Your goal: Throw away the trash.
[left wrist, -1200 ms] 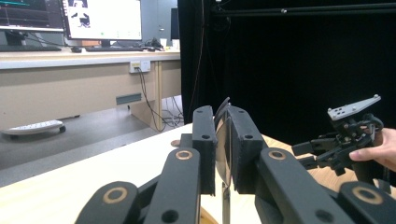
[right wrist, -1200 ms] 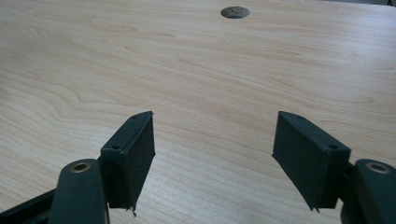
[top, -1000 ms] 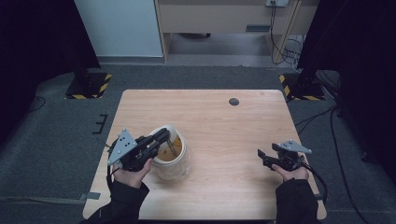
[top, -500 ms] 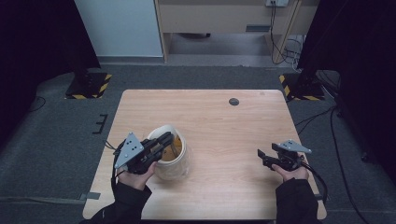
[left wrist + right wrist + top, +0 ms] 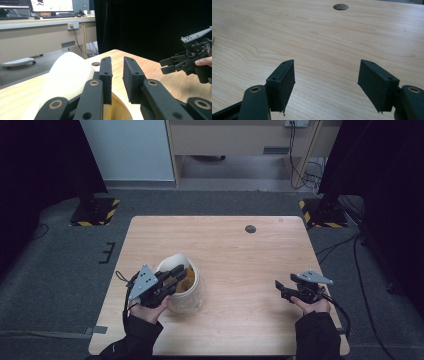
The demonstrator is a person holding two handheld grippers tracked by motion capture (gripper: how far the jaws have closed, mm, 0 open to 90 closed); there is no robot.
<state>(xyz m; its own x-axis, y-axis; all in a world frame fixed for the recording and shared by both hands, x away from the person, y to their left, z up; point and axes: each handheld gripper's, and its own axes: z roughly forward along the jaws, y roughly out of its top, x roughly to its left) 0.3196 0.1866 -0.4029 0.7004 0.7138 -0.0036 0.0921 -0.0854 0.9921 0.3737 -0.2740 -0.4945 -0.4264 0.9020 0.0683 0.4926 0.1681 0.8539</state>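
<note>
Left to right, high view. The left gripper (image 5: 176, 276) reaches over the mouth of a cream jar (image 5: 187, 295) that stands on the tabletop (image 5: 240, 255) near its front-left edge. In the left gripper view its fingers (image 5: 106, 75) stand a narrow gap apart and have just been opening; nothing can be seen between the pads, and the jar's pale wall (image 5: 67, 75) lies just beside the near finger, its rim below the tips. Whether a finger touches the rim cannot be told.

Mid-tabletop is bare wood, with a small round hole (image 5: 250, 228) near the far edge.

The right gripper (image 5: 281, 289) rests at the front-right, well apart from the jar. In the right gripper view its fingers (image 5: 282, 82) are spread wide over bare wood, holding nothing.

Risks, as judged from this arrangement:
- The jar appears tall and light, and it stands near the front-left edge; a sideways pull by the left gripper as it withdraws could catch the rim and tip the jar or slide it toward that edge.
- With the right gripper so far off, nothing steadies the jar if it rocks.
- Re-closing on the curved wall with only fingertip contact may let it slip.
</note>
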